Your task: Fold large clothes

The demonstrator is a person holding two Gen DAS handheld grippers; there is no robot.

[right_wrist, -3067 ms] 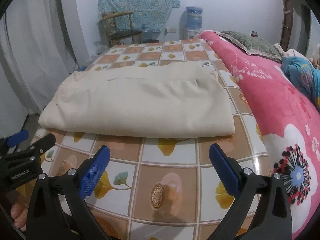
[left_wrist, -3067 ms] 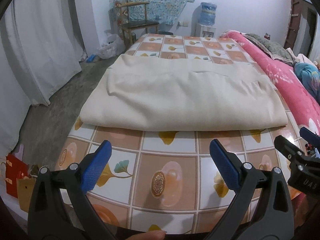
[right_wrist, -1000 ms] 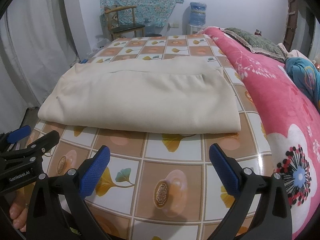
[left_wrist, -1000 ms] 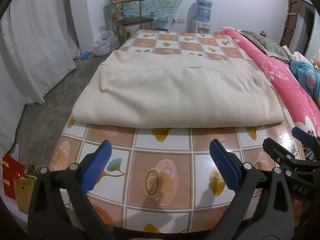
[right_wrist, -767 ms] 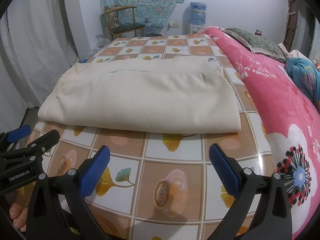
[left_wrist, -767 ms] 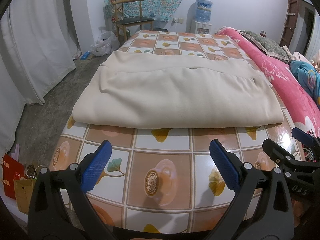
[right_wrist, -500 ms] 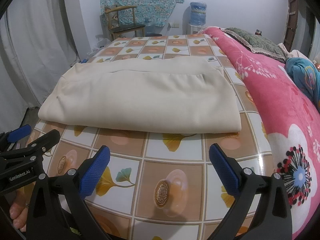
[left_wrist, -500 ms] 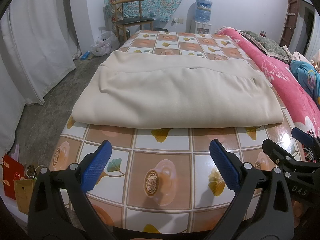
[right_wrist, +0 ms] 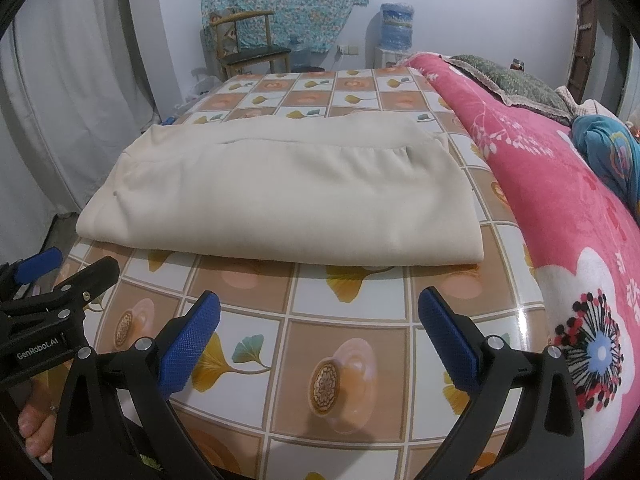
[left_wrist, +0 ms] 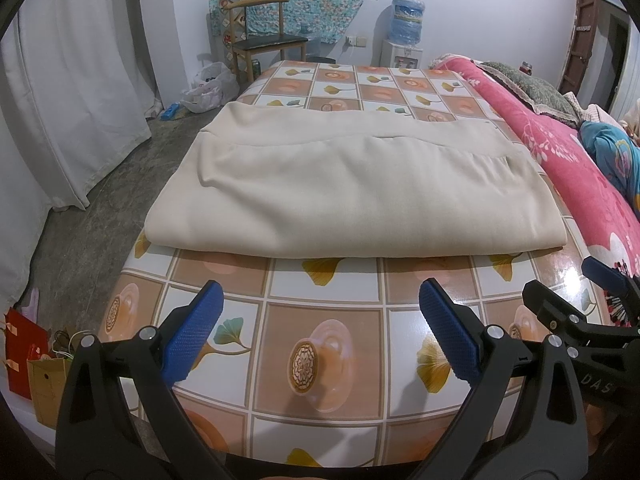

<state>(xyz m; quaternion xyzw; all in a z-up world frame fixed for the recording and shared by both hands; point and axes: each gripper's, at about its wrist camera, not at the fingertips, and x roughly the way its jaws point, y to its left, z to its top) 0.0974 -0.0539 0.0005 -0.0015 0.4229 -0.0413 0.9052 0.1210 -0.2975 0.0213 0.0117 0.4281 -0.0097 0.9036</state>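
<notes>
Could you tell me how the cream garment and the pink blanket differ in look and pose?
The cream garment is plain, while the pink blanket carries flower prints. The garment lies folded flat with neat edges; the blanket spreads unfolded along its right side. Both rest on the same tiled-pattern surface, untouched by either gripper.

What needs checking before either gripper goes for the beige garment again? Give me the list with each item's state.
1. Left gripper open and holding nothing: ok.
2. Right gripper open and holding nothing: ok.
3. Both grippers short of the beige garment, no contact: ok.
4. Garment lies flat in a folded stack on the tiled tablecloth, near edge straight: ok.
5. Far layer lined up with the top layer: not ok, a strip of the lower layer shows beyond it.
6. Right side free of the pink blanket: ok, tablecloth shows between them.
</notes>
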